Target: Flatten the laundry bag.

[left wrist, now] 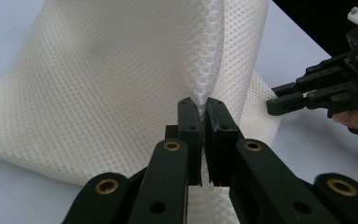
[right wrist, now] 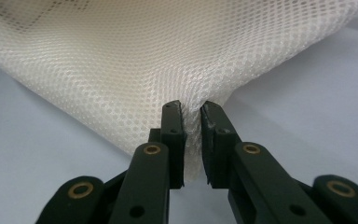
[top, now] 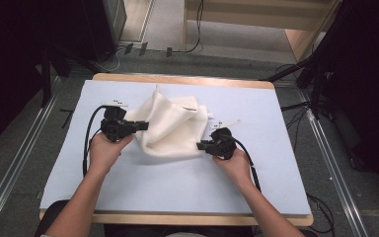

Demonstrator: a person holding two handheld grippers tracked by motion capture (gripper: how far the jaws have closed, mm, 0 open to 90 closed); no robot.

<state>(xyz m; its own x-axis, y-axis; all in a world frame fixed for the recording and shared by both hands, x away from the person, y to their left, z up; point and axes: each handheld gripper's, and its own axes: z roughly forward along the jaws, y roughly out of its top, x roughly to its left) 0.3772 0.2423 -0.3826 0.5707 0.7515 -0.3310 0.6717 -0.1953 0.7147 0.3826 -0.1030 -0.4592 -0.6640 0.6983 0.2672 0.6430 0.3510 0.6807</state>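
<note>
White mesh cloth [top: 170, 129] pinched by left gripper [left wrist: 202, 112] and right gripper [right wrist: 191, 112].

- The cloth [top: 170, 129] is seen as a cream-white open mesh fabric, matt, with a fine honeycomb weave.
- The left gripper [left wrist: 200, 107] and the right gripper [right wrist: 191, 109] are built of black matt plastic, with brass-coloured rivets.
- The table [top: 276, 163] is covered by a smooth, matt, pale blue sheet; a light wooden edge is shown at 12 o'clock.

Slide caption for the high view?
Both claws, left and right, pinch a white mesh cloth on the table.
</note>
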